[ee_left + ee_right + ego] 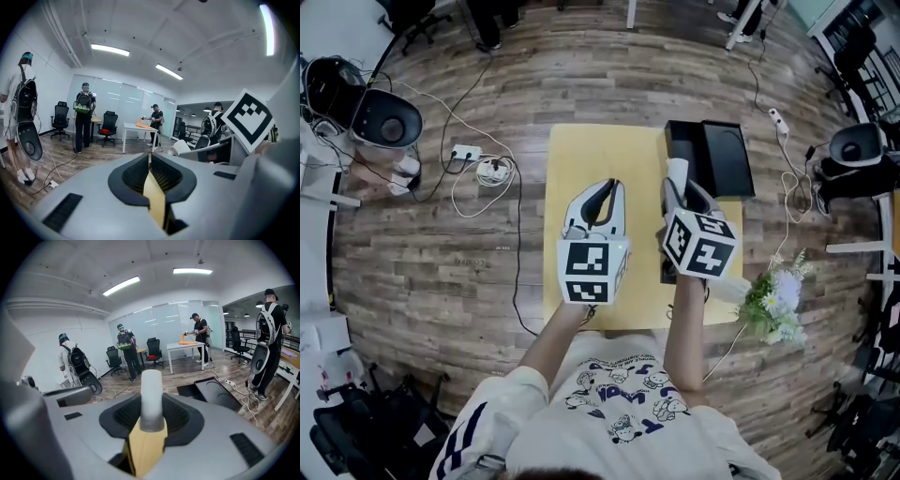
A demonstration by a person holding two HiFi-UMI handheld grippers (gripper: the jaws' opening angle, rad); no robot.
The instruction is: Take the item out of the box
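Wood-plank flooring [441, 262] covers an open office room, and a yellow-topped counter [581, 159] stands in the middle of it. At the counter's far right corner lies a black box [727, 159], open, its two dark halves side by side. A bunch of pale flowers [776, 298] sits off the counter's near right edge. On the floor to the left, a white power strip [466, 152] feeds looping cables [517, 244].

The right gripper [679, 187] is above the counter just on the near side of the box, and its fingers are clamped on a white cylinder [151, 399]. The cylinder sticks out past the fingertips, clear of the box. The left gripper [612, 185] hovers beside it over the middle of the counter, its fingers closed together with nothing between them.

Farther off, the gripper views show a glass partition wall [159, 324], strip lights [121, 286] on a white ceiling, a white table [185, 347], black office chairs [153, 350] and several people wearing backpacks [125, 350].
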